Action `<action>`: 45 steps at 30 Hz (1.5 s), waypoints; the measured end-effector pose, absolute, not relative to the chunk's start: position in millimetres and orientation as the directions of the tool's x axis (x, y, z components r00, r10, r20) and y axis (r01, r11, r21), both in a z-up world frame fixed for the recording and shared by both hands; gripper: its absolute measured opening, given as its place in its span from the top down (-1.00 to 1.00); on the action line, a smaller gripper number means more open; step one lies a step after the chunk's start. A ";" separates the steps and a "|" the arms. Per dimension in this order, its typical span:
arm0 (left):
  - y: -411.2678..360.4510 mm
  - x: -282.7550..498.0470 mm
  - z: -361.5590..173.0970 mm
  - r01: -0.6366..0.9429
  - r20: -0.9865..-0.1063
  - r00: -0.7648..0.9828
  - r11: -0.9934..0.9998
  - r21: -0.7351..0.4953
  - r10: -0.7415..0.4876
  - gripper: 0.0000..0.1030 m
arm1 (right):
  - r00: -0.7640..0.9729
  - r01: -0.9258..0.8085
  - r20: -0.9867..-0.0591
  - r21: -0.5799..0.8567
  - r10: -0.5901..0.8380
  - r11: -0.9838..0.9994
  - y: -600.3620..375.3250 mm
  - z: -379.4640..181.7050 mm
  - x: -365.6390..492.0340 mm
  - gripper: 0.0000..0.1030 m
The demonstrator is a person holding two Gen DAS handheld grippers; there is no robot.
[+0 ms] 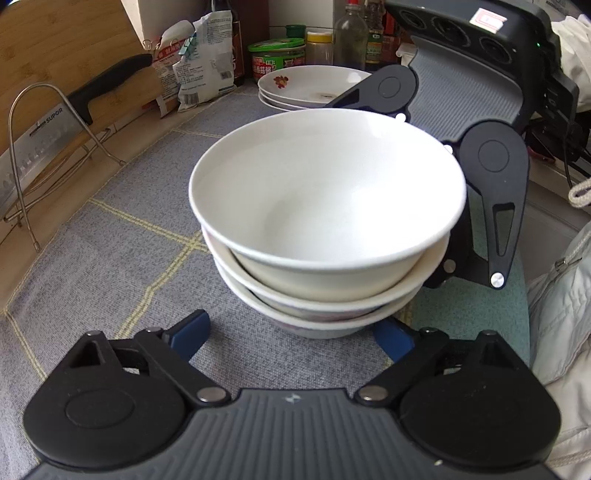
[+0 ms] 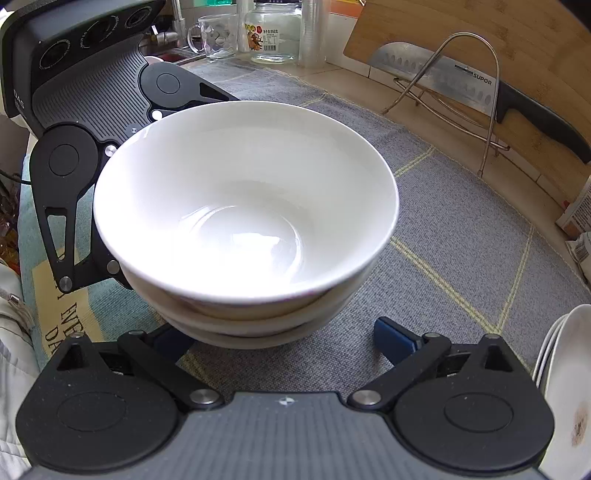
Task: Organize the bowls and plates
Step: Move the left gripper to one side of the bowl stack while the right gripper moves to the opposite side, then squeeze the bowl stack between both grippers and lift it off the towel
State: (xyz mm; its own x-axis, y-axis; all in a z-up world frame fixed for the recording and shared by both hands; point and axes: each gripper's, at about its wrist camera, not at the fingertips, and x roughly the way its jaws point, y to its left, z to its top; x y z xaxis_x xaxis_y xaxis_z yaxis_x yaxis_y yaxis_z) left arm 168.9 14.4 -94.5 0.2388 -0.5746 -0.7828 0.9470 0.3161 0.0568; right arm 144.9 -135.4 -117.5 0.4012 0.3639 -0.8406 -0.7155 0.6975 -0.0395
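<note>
Three white bowls (image 1: 325, 192) sit nested in a stack on the grey cloth, filling the middle of both views (image 2: 243, 199). My left gripper (image 1: 291, 336) is open at the stack's base, blue fingertips (image 1: 192, 330) either side of the bottom bowl, the left one clearly apart from it. My right gripper (image 2: 284, 341) faces it from the opposite side, also open, one blue fingertip (image 2: 395, 339) clear of the bowl and the other partly hidden beneath it. A stack of white plates (image 1: 306, 86) with a red flower print lies behind the bowls, and shows stained at the right edge (image 2: 569, 387).
A big knife (image 1: 110, 85) leans in a wire rack (image 2: 493, 92) against a wooden cutting board (image 1: 74, 44). Bags, a green-lidded jar (image 1: 277, 55) and bottles line the back. A glass mug (image 2: 218, 35) and jar (image 2: 273, 33) stand at the far end. A person's pale jacket (image 1: 561, 295) is close.
</note>
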 end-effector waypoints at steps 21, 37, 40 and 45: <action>6.6 170.6 -93.8 0.978 -0.795 0.189 0.187 0.096 -0.577 -0.58 | 0.346 -0.806 -0.851 -0.055 0.395 0.590 -126.0 -104.5 138.8 -0.59; 5.9 170.1 -92.4 0.981 -0.787 0.180 0.166 0.100 -0.590 -0.58 | 0.349 -0.800 -0.855 -0.060 0.382 0.597 -124.6 -103.3 138.0 -0.59; 5.6 170.8 -92.5 0.982 -0.787 0.176 0.162 0.097 -0.592 -0.58 | 0.349 -0.800 -0.857 -0.061 0.380 0.597 -124.4 -103.1 137.7 -0.59; 5.4 171.7 -93.3 0.983 -0.786 0.170 0.160 0.092 -0.594 -0.58 | 0.348 -0.799 -0.856 -0.058 0.382 0.598 -124.9 -102.7 137.4 -0.60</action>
